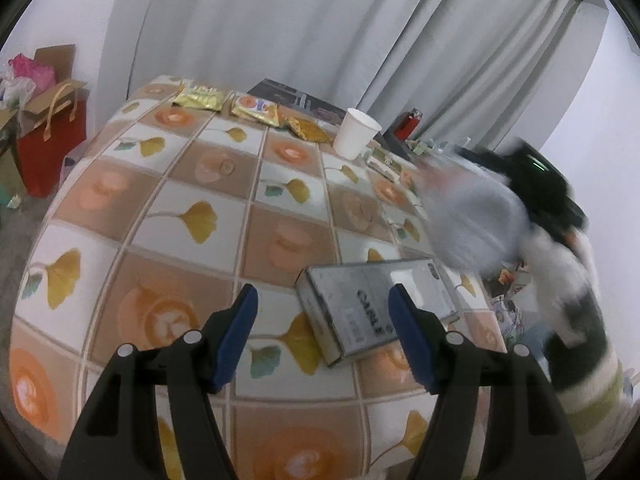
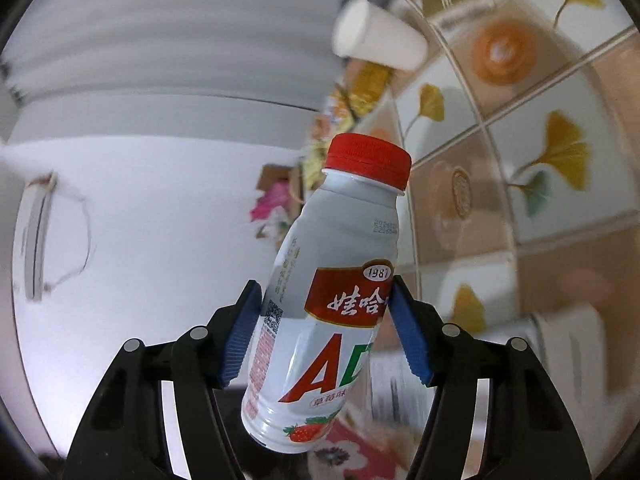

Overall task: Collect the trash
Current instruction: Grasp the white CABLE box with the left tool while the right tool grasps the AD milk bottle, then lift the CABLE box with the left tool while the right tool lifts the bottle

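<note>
Room: grey curtain (image 1: 304, 20) and white wall behind a table (image 1: 168, 216) covered in a cloth of orange flowers and ginkgo leaves; a red bag (image 1: 52, 140) stands on the floor far left of the left tongs.
Left tongs (image 1: 323, 336): spread, nothing between the blue pads (image 1: 236, 336), hovering over the near part of the table.
Box (image 1: 376, 304): flat grey carton lying on the cloth just ahead of the left tongs, partly behind the right-hand pad. It looks light, stiff and smooth-faced. By my judgement, take it across the short width near the middle, or by the raised long edge; a flat face would give little purchase.
Wrappers (image 1: 224, 102): yellow snack packets far ahead of the left tongs, near the far edge. Likely thin, crinkly and weightless; pinch a crumpled fold.
Cup (image 1: 356, 132): white paper cup, upright, far ahead and right of the left tongs. Probably crushable; grip lightly at mid-wall.
Right tongs (image 2: 325, 328): pinching the bottle at its labelled waist, both pads on its sides, lifted off the table and tilted.
Bottle (image 2: 332, 292): white plastic drink bottle with a red cap (image 2: 368, 158), held between the right pads. Its glossy, rounded wall looks slippery; if empty it is light and may dent. The label band seems a sound hold.
Blur: the right side of the left view is smeared, so details there cannot be told.
</note>
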